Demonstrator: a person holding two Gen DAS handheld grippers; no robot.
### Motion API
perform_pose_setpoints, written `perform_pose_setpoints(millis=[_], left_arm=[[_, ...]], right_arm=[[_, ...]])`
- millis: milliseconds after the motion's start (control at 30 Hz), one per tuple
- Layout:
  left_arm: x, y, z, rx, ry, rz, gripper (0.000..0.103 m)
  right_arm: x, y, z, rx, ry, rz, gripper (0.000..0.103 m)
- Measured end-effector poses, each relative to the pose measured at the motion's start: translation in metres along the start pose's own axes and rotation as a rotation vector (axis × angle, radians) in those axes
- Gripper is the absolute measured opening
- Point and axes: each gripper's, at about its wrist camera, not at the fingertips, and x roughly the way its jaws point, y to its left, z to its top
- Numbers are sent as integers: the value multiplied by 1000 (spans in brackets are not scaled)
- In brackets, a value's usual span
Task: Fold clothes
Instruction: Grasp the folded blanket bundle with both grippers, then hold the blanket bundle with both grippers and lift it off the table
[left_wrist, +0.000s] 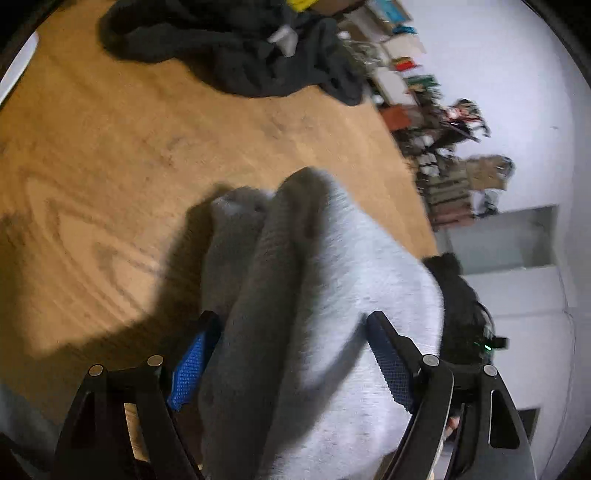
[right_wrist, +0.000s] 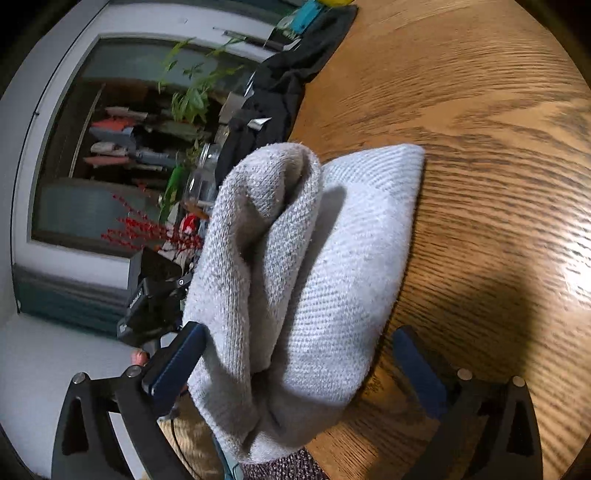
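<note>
While the folded grey knit garment (right_wrist: 295, 280) lies bunched at the near edge of the wooden table (right_wrist: 480, 110), the right gripper (right_wrist: 299, 354) stands wide with its right finger clear of the cloth; the left gripper (left_wrist: 291, 354) straddles the same bundle (left_wrist: 295, 295), jaws spread, and blur hides whether its pads press. A glass jar (right_wrist: 205, 173) left of the garment looks empty. Dark clothes (left_wrist: 229, 48) lie heaped at the far edge, cluttered shelves (left_wrist: 443, 147) beyond.
</note>
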Motion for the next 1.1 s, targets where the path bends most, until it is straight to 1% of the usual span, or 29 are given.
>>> perform_pose_setpoints(millis=[33, 67, 133, 167, 267, 300, 333, 367, 433, 467, 533, 667, 900, 1033, 1100], left_arm=[[-1, -2, 2, 11, 17, -14, 82], [1, -4, 4, 24, 34, 1, 82], [11, -10, 8, 85, 92, 89, 82], [15, -11, 10, 104, 112, 109, 83], [23, -11, 18, 117, 155, 106, 84], [26, -10, 21, 117, 172, 103, 87], [31, -7, 24, 110, 189, 111, 102], [37, -3, 26, 95, 204, 132, 103], [44, -1, 30, 93, 220, 106, 103], [46, -3, 31, 101, 228, 115, 103], [49, -6, 32, 107, 240, 131, 103], [53, -9, 35, 97, 274, 138, 103], [52, -20, 28, 124, 271, 183, 103], [50, -21, 24, 122, 263, 178, 101], [47, -19, 22, 126, 253, 172, 101]], right_arm=[[1, 1, 3, -8, 5, 14, 103], [-2, 0, 2, -16, 10, 23, 103], [-1, -1, 3, -32, 26, 14, 103], [0, -2, 4, -41, 37, 2, 103], [7, -2, 10, -52, 73, -12, 103], [9, -2, 13, -54, 88, -13, 103], [13, -3, 16, -53, 107, -7, 103], [17, -4, 18, -51, 126, 0, 103], [24, -7, 23, -30, 159, 15, 103], [27, -6, 25, -28, 169, 18, 103], [33, -4, 30, -30, 186, 20, 103], [45, 1, 39, -14, 202, 13, 103], [53, 16, 41, -25, 196, -56, 103], [56, 14, 42, -33, 188, -38, 103], [55, 10, 40, -8, 175, -20, 103]])
